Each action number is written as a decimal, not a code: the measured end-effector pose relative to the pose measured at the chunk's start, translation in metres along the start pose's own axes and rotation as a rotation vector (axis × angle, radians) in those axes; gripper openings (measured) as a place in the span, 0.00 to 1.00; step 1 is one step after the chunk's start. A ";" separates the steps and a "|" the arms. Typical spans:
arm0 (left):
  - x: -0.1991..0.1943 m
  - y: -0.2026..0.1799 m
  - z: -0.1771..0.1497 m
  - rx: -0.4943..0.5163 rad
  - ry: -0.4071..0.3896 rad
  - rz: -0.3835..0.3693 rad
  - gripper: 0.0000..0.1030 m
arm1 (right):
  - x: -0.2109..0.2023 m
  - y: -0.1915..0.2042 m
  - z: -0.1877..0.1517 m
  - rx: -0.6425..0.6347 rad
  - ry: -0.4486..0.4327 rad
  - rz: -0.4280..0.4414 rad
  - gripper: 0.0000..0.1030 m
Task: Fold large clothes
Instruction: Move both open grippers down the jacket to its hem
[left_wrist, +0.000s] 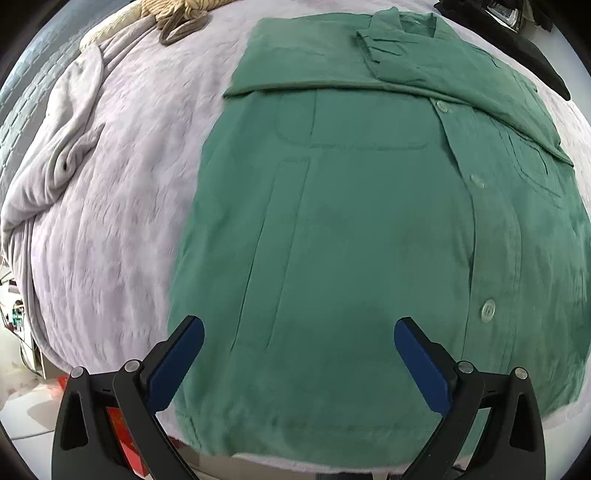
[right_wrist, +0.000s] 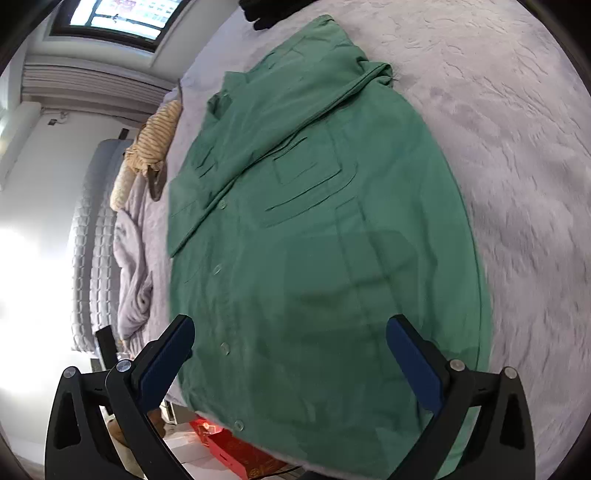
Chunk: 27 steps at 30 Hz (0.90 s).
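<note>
A large green button-up shirt (left_wrist: 369, 229) lies flat on a lilac fleece-covered bed (left_wrist: 122, 221), front up, with both sleeves folded in across the chest and the collar at the far end. My left gripper (left_wrist: 299, 332) is open and empty, hovering over the shirt's near hem. My right gripper (right_wrist: 290, 332) is open and empty too, above the lower part of the shirt (right_wrist: 314, 229) near the button placket.
A bunched lilac blanket (left_wrist: 62, 162) lies at the bed's left side. A beige striped garment (left_wrist: 177, 14) sits at the far end. Dark clothing (left_wrist: 517, 33) lies at the far right. A red box (right_wrist: 236, 450) stands on the floor below the bed edge.
</note>
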<state>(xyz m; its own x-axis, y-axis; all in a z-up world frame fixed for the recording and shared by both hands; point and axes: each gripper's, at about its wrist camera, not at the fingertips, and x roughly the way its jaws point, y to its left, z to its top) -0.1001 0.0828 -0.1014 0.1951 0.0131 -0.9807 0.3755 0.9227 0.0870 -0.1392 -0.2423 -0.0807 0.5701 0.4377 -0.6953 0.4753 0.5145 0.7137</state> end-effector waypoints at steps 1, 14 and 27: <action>0.000 0.003 -0.005 -0.002 0.005 -0.001 1.00 | 0.000 0.003 -0.004 -0.006 0.013 -0.007 1.00; 0.000 0.045 -0.045 -0.037 0.041 -0.008 1.00 | -0.004 -0.002 -0.039 0.008 0.131 -0.184 1.00; 0.039 0.105 -0.045 -0.114 0.131 -0.228 1.00 | -0.023 -0.081 -0.050 0.181 0.113 -0.212 0.98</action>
<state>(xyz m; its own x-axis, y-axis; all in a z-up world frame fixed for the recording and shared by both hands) -0.0939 0.1977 -0.1383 -0.0040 -0.1572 -0.9876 0.2907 0.9447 -0.1516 -0.2245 -0.2575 -0.1268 0.3723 0.4191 -0.8281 0.6933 0.4676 0.5483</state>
